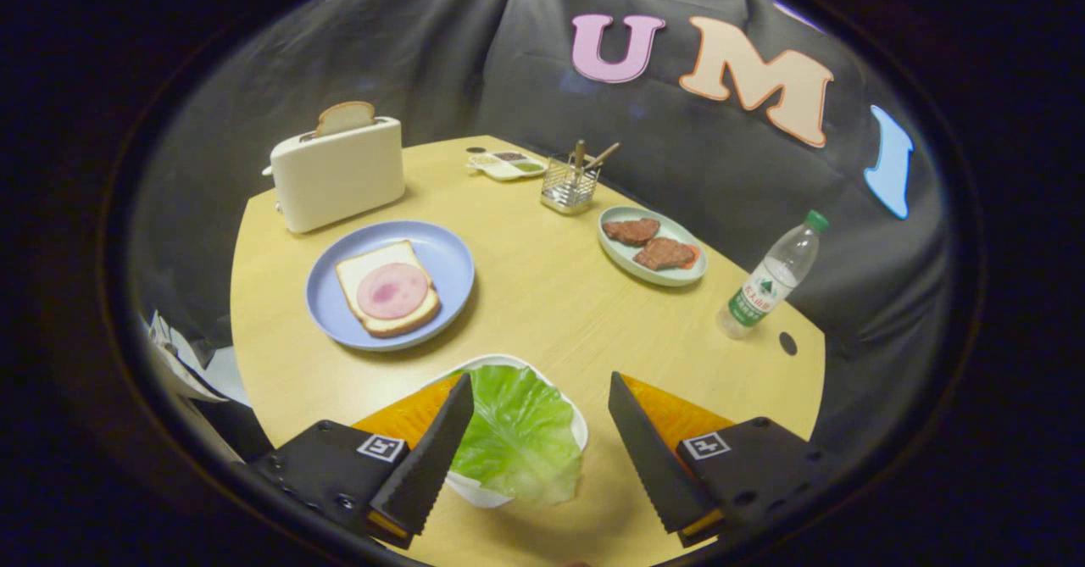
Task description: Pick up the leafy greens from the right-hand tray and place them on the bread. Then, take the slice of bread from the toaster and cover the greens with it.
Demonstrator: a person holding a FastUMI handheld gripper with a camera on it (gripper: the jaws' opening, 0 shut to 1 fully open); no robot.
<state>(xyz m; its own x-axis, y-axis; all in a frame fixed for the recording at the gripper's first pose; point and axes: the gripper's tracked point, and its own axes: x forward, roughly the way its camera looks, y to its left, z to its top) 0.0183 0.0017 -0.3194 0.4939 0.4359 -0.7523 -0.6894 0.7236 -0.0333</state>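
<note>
One lettuce leaf (pixel 517 436) between parted fingers (pixel 432 453)

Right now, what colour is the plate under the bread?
Pale blue plate, seen in the gripper view.

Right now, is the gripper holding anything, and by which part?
Nothing is held. The gripper is open, its fingers spread apart above the lettuce, which lies in its tray between them, nearer one finger; neither finger presses on it.
</note>
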